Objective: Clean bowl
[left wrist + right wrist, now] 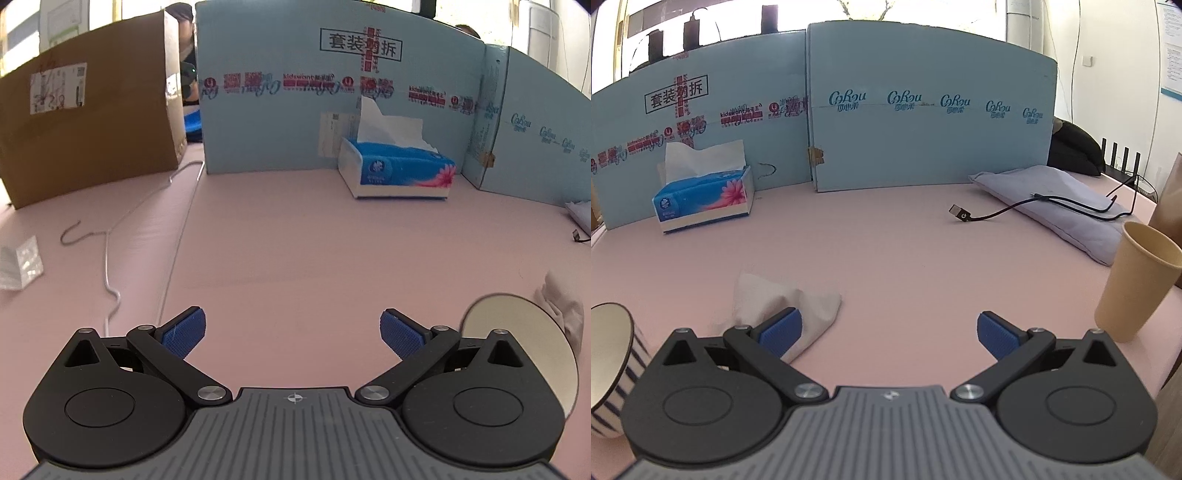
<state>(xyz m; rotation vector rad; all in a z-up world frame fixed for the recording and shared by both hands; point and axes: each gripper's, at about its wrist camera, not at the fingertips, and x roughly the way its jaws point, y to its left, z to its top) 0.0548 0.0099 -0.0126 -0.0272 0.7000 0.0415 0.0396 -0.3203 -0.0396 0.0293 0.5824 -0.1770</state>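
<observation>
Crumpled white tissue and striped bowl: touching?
Apart. Right wrist view shows bare pink table between crumpled white tissue and blue-striped ceramic bowl.

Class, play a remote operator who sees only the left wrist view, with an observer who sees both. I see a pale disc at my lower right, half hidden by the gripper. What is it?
Observer: A bowl, cream inside with blue stripes outside, lying on its side on the pink table.
Operator: And the white lump behind it?
Observer: A crumpled tissue, loose on the table just ahead of the right gripper, which is open and empty.
Operator: Anything farther right that I can't see?
Observer: A tan paper cup standing upright, and a black USB cable trailing off a lavender pillow.
</observation>
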